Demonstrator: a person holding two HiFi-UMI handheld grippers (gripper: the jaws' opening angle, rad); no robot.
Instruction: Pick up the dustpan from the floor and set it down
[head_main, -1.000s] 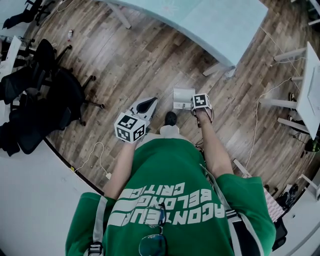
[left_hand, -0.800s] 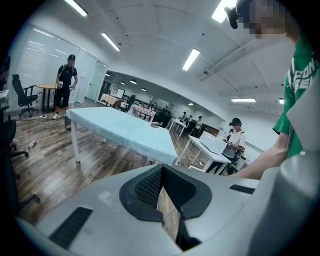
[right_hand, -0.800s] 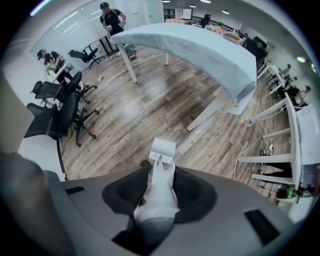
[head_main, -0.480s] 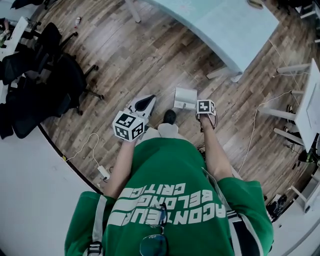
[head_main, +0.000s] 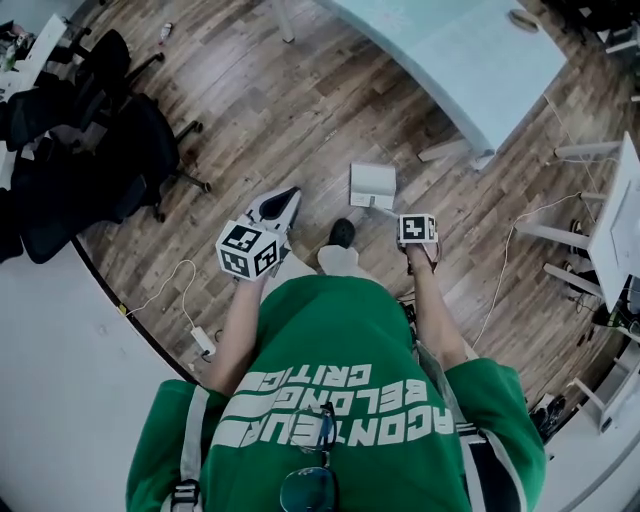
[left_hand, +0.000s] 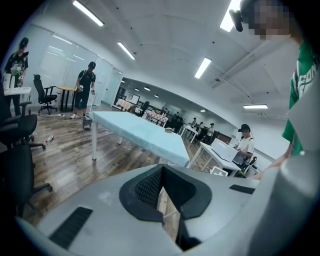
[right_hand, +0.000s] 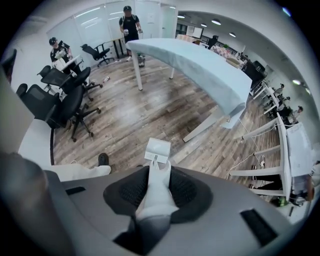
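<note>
Currently, the white plastic dustpan (head_main: 372, 185) is low over the wood-plank floor (head_main: 300, 110), just ahead of the person's black shoe (head_main: 342, 232) and short of the pale blue-topped table (head_main: 450, 50). No view shows whether the pan still touches the floor.

Change of state: the jaws of the right hand-held gripper (right_hand: 158, 172) have just been closing. They now pinch the dustpan's long pale grey handle (right_hand: 156, 195), which runs out between the pads to the pan. In the head view this hand-held gripper was close beside the pan a second ago and now stands clearly apart from it. Judgement: the grasp is complete and the lift is beginning. The set-down remains to be done.

The left hand-held gripper (head_main: 288, 200) has its tips pressed together with nothing between them. It is held out level, well clear of the dustpan.

Materials and shapes:
- Pan: smooth, hard, box-like, with a flat open mouth.
- Handle: a slim, rigid, rounded bar. It may swing if it is gripped off-centre.
- Gripper pads: black, with a fine ribbed texture.
- Floor: matt planks with visible grain.
</note>
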